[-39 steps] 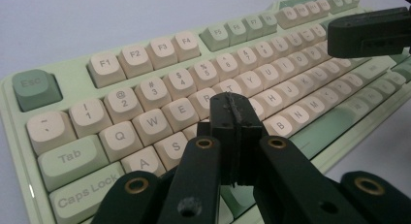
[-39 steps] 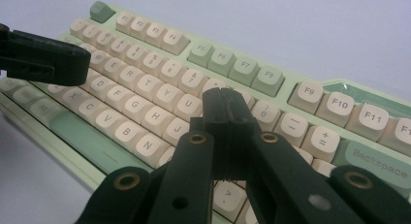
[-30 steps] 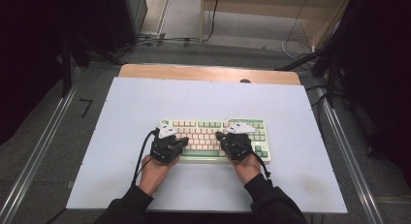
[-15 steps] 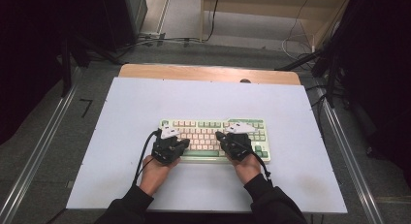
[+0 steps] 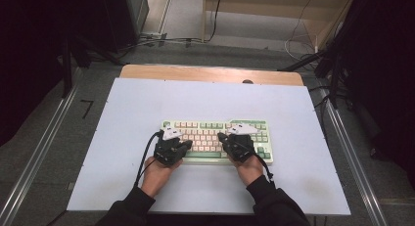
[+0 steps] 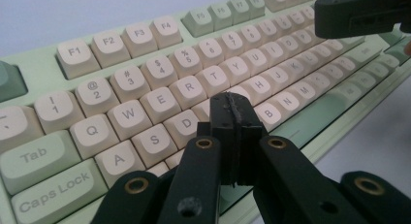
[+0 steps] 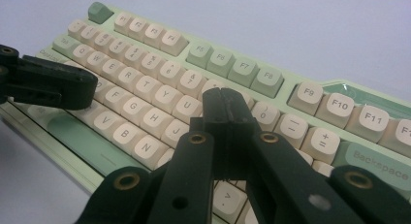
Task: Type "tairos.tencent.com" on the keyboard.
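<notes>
Left gripper [image 6: 231,105] and right gripper [image 7: 225,100]: jaws clenched, grasping nothing, tips poised over the home-row keys. Keyboard [image 5: 205,133] lies mid-table on the white mat [image 5: 293,113]. Typing looks about to begin; no key visibly depressed.

Even overhead light falls on the pale table [image 5: 122,138], the surroundings sink into darkness. Close up, the keyboard [image 6: 160,88] is sharp nearby, its far keys blurred.
</notes>
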Demonstrator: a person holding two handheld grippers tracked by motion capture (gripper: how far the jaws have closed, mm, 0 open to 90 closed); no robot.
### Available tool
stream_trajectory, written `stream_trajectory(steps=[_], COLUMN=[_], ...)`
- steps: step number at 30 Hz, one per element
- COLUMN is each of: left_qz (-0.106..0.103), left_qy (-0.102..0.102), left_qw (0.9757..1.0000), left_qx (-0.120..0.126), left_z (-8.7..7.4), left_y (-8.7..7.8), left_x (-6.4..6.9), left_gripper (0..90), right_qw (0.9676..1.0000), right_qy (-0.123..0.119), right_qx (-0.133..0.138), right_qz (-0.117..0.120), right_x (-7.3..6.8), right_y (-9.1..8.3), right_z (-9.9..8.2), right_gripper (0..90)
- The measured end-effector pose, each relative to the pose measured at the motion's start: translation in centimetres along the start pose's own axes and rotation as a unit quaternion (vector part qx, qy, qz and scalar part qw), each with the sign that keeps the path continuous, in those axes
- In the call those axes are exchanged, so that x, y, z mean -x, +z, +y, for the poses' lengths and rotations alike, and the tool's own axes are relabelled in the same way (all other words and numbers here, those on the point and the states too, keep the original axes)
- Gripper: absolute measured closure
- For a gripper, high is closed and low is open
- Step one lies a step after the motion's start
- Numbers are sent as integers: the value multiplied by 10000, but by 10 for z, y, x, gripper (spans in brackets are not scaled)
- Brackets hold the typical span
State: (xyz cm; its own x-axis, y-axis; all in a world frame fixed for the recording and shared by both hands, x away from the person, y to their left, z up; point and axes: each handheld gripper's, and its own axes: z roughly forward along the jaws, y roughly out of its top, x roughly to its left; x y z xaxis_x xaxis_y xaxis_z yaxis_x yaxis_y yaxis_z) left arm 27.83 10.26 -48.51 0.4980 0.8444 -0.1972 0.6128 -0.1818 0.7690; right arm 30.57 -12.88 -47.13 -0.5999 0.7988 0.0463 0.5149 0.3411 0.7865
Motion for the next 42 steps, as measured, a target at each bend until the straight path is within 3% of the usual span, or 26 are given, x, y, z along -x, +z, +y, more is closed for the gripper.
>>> stream_trajectory(steps=[15, 42], left_qz=[127, 132], left_qy=[-186, -190], left_qw=[9995, 9995], left_qx=[205, 197], left_z=[2, 1], left_y=[-5, -4], left_x=[-8, -8], left_gripper=[900, 900], right_qw=[10000, 9996], right_qy=[25, 154], right_qx=[34, -139], right_qz=[-29, -182], right_x=[1, 8], right_y=[1, 19], right_z=[0, -1], right_gripper=[875, 875])
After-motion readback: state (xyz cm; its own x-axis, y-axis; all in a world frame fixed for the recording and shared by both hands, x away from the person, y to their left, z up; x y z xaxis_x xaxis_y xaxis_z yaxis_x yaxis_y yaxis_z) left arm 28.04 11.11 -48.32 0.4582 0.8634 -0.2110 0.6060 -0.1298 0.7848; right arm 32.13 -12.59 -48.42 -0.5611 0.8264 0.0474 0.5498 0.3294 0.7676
